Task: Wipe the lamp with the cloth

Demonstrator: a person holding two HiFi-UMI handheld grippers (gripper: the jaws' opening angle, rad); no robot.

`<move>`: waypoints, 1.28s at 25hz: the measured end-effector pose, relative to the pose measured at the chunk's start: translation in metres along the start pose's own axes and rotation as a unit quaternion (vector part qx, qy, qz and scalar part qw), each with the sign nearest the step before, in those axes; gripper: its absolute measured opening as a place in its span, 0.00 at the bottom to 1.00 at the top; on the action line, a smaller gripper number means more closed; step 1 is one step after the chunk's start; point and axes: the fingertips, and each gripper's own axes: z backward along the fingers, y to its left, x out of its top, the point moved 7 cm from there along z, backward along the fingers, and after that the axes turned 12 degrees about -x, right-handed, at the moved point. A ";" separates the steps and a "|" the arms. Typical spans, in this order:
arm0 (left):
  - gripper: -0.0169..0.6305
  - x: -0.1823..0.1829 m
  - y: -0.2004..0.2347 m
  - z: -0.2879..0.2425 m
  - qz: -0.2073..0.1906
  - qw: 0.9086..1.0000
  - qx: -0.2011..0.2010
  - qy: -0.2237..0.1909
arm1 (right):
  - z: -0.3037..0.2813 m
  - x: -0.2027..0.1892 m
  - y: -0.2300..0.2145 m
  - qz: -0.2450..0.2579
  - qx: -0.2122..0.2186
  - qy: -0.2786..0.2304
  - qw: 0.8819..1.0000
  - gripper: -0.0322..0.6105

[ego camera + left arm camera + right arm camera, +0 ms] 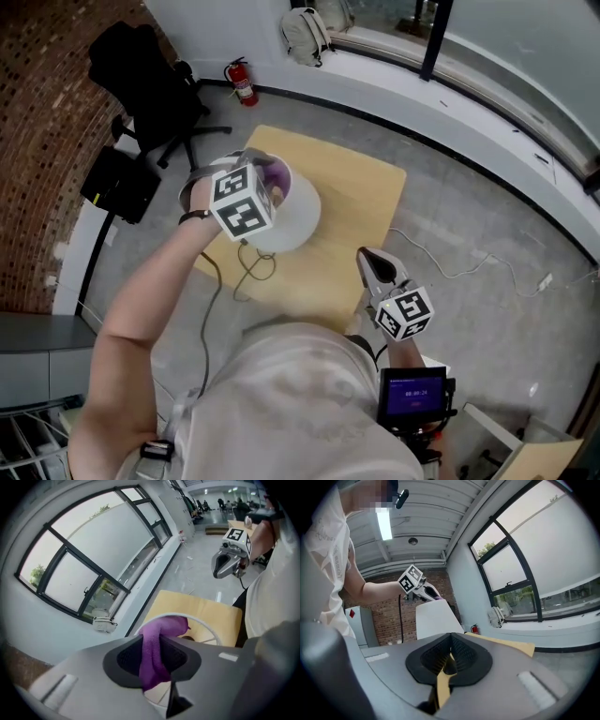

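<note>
A lamp with a white shade (295,220) stands on the wooden table (361,202). My left gripper (272,184) is over the top of the shade, shut on a purple cloth (277,173). In the left gripper view the cloth (157,653) hangs pinched between the dark pads, and its free end lies on the shade's round rim (201,623). My right gripper (367,256) hovers at the table's near edge, apart from the lamp, jaws shut with nothing in them. In the right gripper view the lamp shade (435,620) stands ahead, with the left gripper (425,591) at its top.
The lamp's cord (251,270) trails off the table's near side. A black office chair (150,84), a fire extinguisher (244,82) and a backpack (306,34) stand by the far wall. A white cable (459,270) lies on the floor to the right.
</note>
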 end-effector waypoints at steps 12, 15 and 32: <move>0.16 -0.018 -0.011 0.002 -0.034 0.945 -0.299 0.125 | 0.005 -0.005 -0.002 0.001 -0.013 0.010 1.000 0.07; 0.16 -0.022 -0.003 -0.012 -0.056 0.935 -0.310 0.161 | -0.006 -0.001 -0.006 0.002 -0.015 0.012 1.000 0.07; 0.17 -0.004 0.021 -0.027 -0.083 0.970 -0.188 0.130 | -0.015 -0.012 -0.020 -0.010 -0.021 0.019 1.000 0.07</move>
